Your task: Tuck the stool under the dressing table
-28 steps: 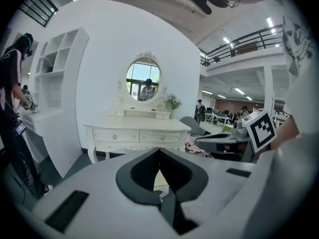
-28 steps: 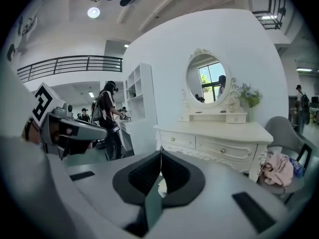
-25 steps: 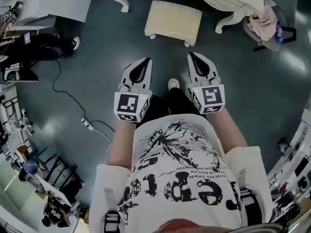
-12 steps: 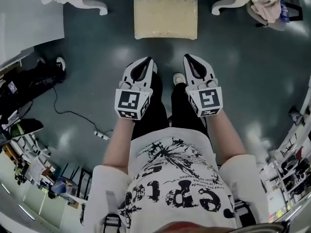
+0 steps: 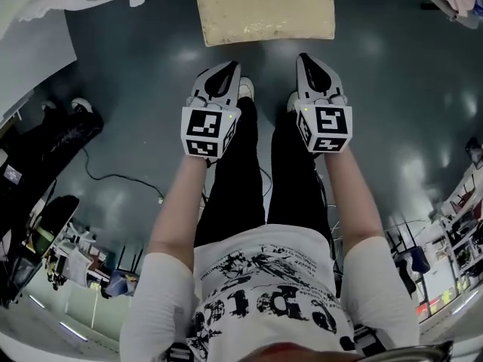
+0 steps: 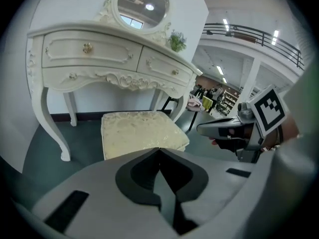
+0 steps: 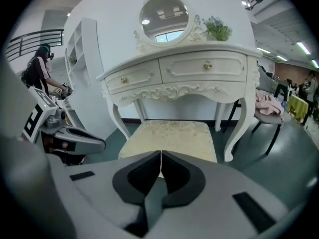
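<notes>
Dark green flooring [image 5: 136,89] was seen under the cream-cushioned stool [image 5: 263,7], which was set out in front of the white dressing table [image 7: 199,68], its seat mostly clear of the tabletop. Both table drawers [image 7: 204,66] were shut, so their contents were hidden. A small potted plant [image 7: 218,30] was placed on top beside the oval mirror [image 7: 164,14]. The left gripper [image 5: 226,70] and right gripper [image 5: 309,65] were held near the stool, each with its jaws pressed together on nothing.
</notes>
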The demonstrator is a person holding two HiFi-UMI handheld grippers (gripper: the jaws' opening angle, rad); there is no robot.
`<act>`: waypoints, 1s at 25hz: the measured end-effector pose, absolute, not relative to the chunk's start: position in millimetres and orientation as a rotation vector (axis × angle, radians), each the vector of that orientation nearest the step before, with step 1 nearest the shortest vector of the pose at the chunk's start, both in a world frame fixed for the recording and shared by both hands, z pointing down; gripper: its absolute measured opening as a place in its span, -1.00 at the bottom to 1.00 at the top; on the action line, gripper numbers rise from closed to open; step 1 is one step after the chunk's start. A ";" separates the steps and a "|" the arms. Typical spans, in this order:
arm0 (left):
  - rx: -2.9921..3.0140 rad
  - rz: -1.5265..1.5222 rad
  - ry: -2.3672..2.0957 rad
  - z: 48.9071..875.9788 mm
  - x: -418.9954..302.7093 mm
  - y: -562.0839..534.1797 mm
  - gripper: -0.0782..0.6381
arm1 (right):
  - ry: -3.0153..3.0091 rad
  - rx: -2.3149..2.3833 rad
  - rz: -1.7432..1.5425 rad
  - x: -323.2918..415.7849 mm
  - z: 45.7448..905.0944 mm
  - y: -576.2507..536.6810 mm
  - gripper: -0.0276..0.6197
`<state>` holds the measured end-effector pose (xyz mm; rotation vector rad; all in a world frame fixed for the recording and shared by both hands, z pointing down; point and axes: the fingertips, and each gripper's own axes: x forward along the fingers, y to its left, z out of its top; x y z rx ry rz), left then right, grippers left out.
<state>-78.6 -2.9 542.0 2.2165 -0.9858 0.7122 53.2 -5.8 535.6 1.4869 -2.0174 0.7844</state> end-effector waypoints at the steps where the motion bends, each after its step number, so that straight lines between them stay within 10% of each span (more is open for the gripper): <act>1: 2.211 0.725 -0.975 557.6 -78.8 -3.5 -0.73 | -2.002 1.483 0.786 52.8 550.7 -6.4 -0.86; 25: 2.065 0.658 -0.961 664.5 -76.8 -47.8 -0.73 | -1.797 1.487 0.863 72.5 672.2 -45.8 -0.86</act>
